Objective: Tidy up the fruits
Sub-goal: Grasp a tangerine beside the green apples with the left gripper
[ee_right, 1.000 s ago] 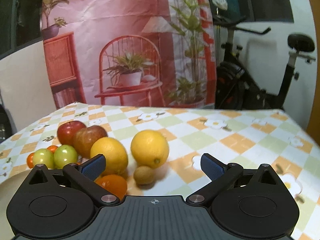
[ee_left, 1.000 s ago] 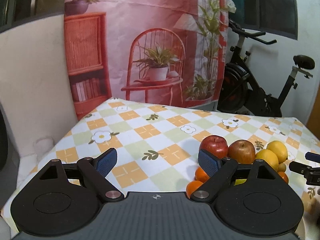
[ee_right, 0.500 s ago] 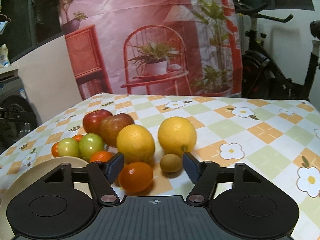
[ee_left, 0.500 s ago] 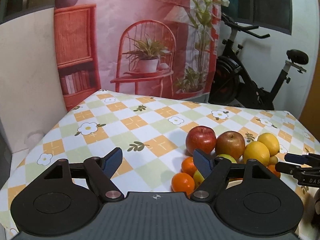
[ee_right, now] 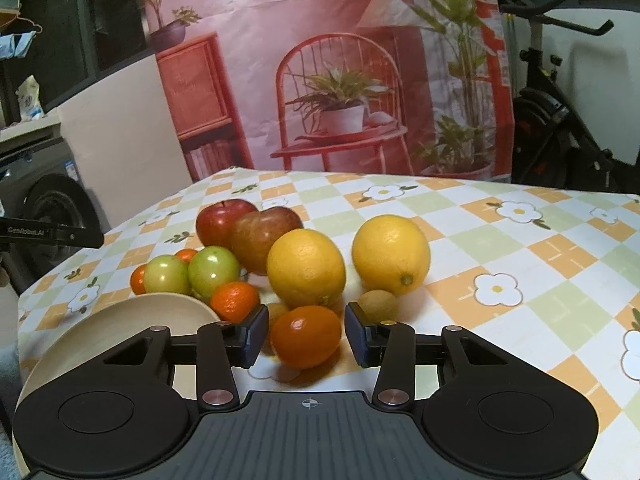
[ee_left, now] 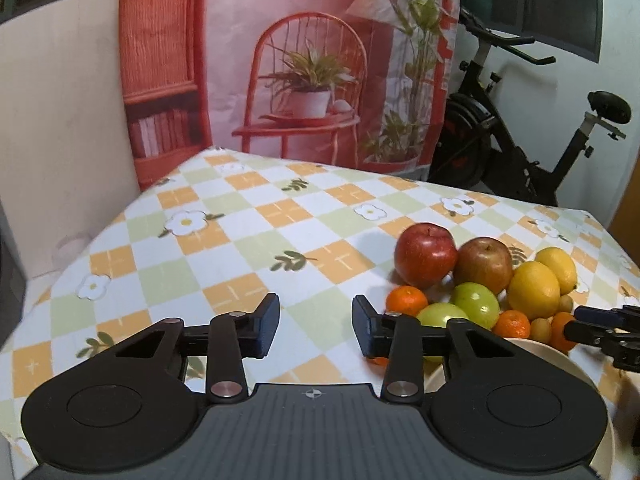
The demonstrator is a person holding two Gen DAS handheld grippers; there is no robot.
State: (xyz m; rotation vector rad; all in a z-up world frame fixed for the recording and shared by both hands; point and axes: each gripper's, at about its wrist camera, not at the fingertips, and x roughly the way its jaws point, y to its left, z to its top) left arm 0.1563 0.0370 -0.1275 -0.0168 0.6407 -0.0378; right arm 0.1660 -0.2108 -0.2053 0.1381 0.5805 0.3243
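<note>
Right tongs (ee_right: 306, 334) have just been narrowing around the mandarin (ee_right: 305, 336) without touching, by the bowl (ee_right: 120, 320); left tongs (ee_left: 315, 330) have just been narrowing too, still parted over bare counter (ee_left: 240, 240).

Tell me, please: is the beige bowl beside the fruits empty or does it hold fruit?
Empty, as far as shown. In the right wrist view the beige bowl shows a bare inside; the fruits lie on the tablecloth. Its near part is hidden.
</note>
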